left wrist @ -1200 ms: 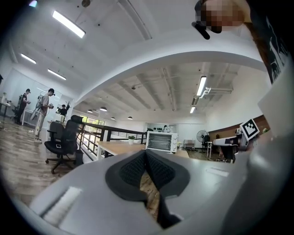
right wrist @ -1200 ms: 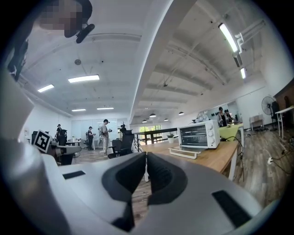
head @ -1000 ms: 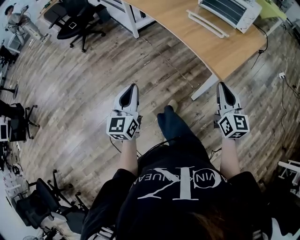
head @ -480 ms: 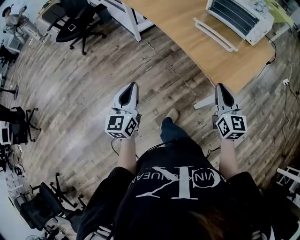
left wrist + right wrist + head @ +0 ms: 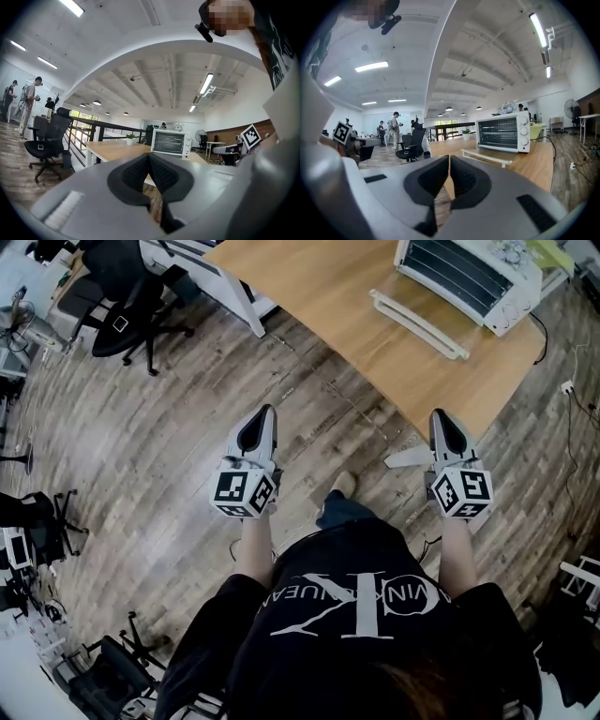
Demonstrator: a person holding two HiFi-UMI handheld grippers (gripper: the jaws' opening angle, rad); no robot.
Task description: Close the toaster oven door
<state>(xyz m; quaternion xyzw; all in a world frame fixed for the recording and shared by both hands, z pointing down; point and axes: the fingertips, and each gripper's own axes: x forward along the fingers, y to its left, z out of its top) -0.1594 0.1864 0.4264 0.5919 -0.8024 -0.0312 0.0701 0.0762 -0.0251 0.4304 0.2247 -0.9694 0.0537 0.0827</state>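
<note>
On the far wooden table (image 5: 328, 296), the toaster oven (image 5: 469, 277) has its door (image 5: 419, 324) folded down; nearer, the left gripper (image 5: 266, 413) and the right gripper (image 5: 441, 416) hang empty, jaws pressed together.

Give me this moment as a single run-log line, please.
stage: pre-contact | toaster oven door: open, folded down | left claw: shut, empty, over floor | right claw: shut, empty, near table corner

i hold my left gripper (image 5: 267, 415) over the plank floor (image 5: 169, 427) and my right gripper (image 5: 438, 416) by the near corner of the wooden table (image 5: 328, 287), where the toaster oven (image 5: 469, 273) stands well apart, its door (image 5: 418, 323) folded down open.
</note>
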